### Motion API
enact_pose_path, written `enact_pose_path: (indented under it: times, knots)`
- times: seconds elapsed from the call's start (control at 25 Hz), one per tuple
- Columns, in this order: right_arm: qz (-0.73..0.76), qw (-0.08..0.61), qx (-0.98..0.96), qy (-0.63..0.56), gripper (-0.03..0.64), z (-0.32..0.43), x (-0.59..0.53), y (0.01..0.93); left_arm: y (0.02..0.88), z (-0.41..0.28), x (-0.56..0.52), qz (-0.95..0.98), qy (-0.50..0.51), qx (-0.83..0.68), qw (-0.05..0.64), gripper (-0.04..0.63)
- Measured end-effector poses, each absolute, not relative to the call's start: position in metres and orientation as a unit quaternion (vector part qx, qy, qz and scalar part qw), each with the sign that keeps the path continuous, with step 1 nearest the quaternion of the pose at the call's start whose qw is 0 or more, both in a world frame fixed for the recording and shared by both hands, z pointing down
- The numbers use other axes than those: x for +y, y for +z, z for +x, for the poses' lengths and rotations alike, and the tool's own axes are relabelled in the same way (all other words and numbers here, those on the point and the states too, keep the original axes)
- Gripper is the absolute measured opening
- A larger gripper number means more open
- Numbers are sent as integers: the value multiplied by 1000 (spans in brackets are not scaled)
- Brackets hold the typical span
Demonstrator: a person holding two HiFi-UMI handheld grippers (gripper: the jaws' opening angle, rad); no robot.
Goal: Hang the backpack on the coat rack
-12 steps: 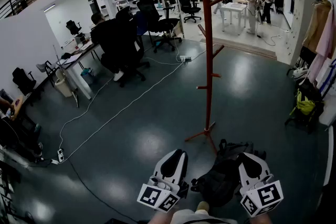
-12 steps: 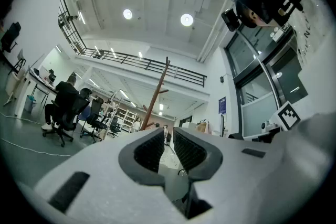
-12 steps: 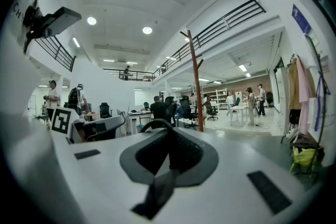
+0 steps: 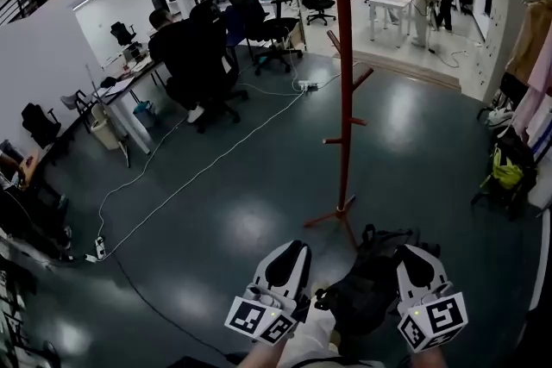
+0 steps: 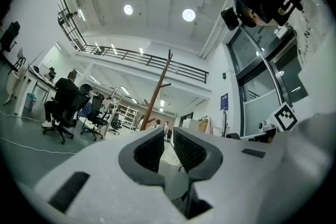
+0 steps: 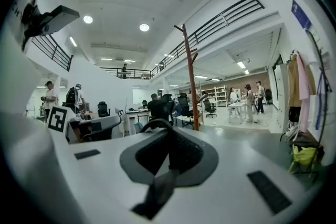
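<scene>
- You are holding the right hand-held gripper (image 4: 412, 258) low at the bottom right of the head view, and its jaws are pressing together on a black strap (image 6: 156, 192).
- In the right gripper view the strap is arching over the tips of the right hand-held gripper (image 6: 169, 131) as a thin loop and hanging down below the closed jaws.
- You are holding the left hand-held gripper (image 4: 289, 252) beside it at the bottom left, with its jaws standing a narrow gap apart.
- The left gripper view is showing nothing between the jaws of the left hand-held gripper (image 5: 168, 136); only the room is showing through the gap.
- The black backpack (image 4: 366, 289) is sitting low between your two grippers, just on your side of the feet of the coat rack (image 4: 345, 99). I cannot tell whether it is resting on the floor (image 4: 241, 211).
- The red coat rack is standing upright ahead of you, and its pegs are bare.
- Both gripper cameras are pointing toward the rack (image 5: 157, 86) (image 6: 190, 76).
- A white cable (image 4: 198, 177) is running across the floor to your left.
</scene>
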State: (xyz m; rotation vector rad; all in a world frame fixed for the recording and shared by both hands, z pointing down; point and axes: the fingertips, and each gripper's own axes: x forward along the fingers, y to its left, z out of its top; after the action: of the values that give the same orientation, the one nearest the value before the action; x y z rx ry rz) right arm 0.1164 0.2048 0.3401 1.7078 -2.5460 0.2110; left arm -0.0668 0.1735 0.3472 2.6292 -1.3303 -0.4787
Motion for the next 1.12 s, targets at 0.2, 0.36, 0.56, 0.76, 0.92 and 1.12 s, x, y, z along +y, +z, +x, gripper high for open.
enact_pose_path:
  times: [0.2, 0.36, 0.56, 0.76, 0.92, 1.12]
  knots:
    - [564, 41, -822, 74, 26, 125, 180, 342, 349, -54, 138, 883, -160, -432, 85, 61]
    - [573, 49, -814, 79, 26, 137, 156, 345, 350, -39, 100, 888, -163, -419, 91, 61]
    - [583, 60, -806, 82, 26, 147, 118, 348, 343, -25, 54, 893, -174, -405, 91, 61]
    - [586, 71, -804, 76, 26, 150, 79, 342, 340, -25, 19, 895, -177, -398, 92, 61]
    - [588, 73, -803, 66, 26, 146, 45, 333, 338, -29, -11, 897, -180, -393, 91, 61]
    - [593, 71, -800, 62, 26, 147, 12, 331, 339, -26, -46, 900, -186, -384, 92, 61]
